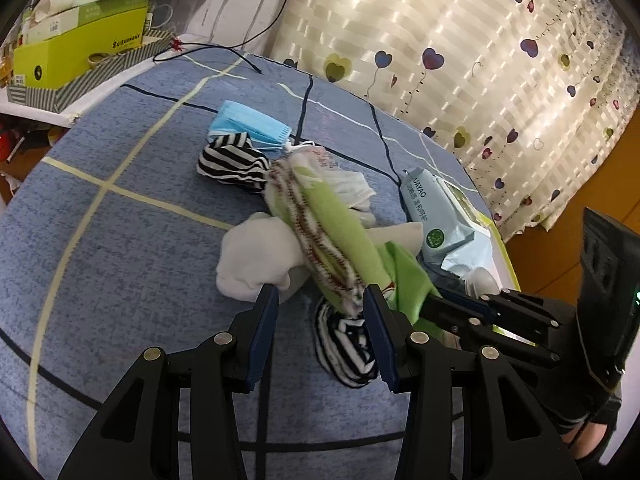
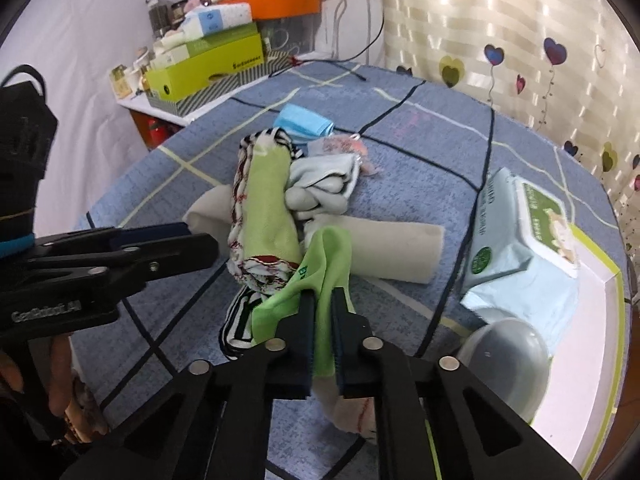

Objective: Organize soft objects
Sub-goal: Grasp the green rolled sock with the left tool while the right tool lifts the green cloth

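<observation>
While the right tool (image 2: 323,312) pinches a green sock (image 2: 320,264) at the near edge of the pile, the left tool (image 1: 320,320) hovers open; the towel (image 2: 268,208), mask (image 2: 304,122) (and other socks) lie unsorted on the bed (image 2: 420,160).

This is a home, most likely a bedroom. The surface is a bed under a blue checked cover (image 2: 400,184), and a cream curtain printed with hearts (image 1: 460,60) hangs along its far and right side. At the far left, a white shelf (image 2: 160,110) beside the bed is crowded with household clutter: a lime-green box (image 2: 208,70), an orange box (image 2: 276,4), jars and cables.
</observation>
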The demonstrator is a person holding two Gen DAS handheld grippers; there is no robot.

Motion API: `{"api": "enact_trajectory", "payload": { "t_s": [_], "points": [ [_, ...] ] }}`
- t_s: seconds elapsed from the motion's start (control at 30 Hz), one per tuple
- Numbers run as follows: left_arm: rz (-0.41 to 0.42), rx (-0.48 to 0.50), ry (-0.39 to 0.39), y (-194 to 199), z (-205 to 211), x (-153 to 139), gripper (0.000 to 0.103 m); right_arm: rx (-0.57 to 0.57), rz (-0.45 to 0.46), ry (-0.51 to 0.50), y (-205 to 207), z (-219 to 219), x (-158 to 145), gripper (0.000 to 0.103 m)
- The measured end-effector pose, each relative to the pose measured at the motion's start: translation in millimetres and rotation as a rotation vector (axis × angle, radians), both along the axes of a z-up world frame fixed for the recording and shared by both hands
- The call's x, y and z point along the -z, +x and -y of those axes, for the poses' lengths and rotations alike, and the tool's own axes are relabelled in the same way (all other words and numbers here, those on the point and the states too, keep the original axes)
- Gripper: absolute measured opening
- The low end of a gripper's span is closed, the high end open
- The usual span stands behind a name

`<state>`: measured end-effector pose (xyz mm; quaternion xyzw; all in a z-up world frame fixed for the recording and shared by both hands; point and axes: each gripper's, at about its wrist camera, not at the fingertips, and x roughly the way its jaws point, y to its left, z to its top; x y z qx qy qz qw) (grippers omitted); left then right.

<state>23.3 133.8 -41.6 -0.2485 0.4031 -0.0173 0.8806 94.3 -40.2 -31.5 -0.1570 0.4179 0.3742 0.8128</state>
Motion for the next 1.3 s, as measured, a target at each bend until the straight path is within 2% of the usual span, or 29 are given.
{"api": "enact_trajectory", "payload": {
  "t_s": [0.47, 0.6, 0.73, 0.9, 0.97, 1.03, 1.1, 1.3],
  "points": [
    [-0.052, -0.031, -0.14, 23, 11, 9, 0.045, 0.034, 0.04, 0.065, -1, 23, -21, 0.006],
    [-0.068, -0.056, -0.183, 31, 7, 12, 0.056, 0.047, 0.048, 0.075, 1, 27, -24, 0.006],
    [-0.097, -0.07, -0.192, 39, 7, 21, 0.056, 0.05, 0.047, 0.077, 2, 28, -23, 0.006],
    [-0.1, -0.071, -0.173, 41, 7, 24, 0.056, 0.046, 0.046, 0.081, 2, 27, -23, 0.006],
    [-0.095, -0.075, -0.159, 40, 7, 23, 0.048, 0.047, 0.048, 0.085, 1, 27, -24, 0.006],
    [-0.091, -0.075, -0.149, 40, 6, 23, 0.035, 0.049, 0.052, 0.09, 1, 28, -25, 0.006],
    [-0.079, -0.074, -0.128, 37, 7, 20, 0.031, 0.052, 0.058, 0.097, 0, 30, -27, 0.006],
    [-0.015, -0.07, -0.04, 18, 12, 0, 0.029, 0.063, 0.082, 0.123, -8, 38, -38, 0.006]
  ]
}}
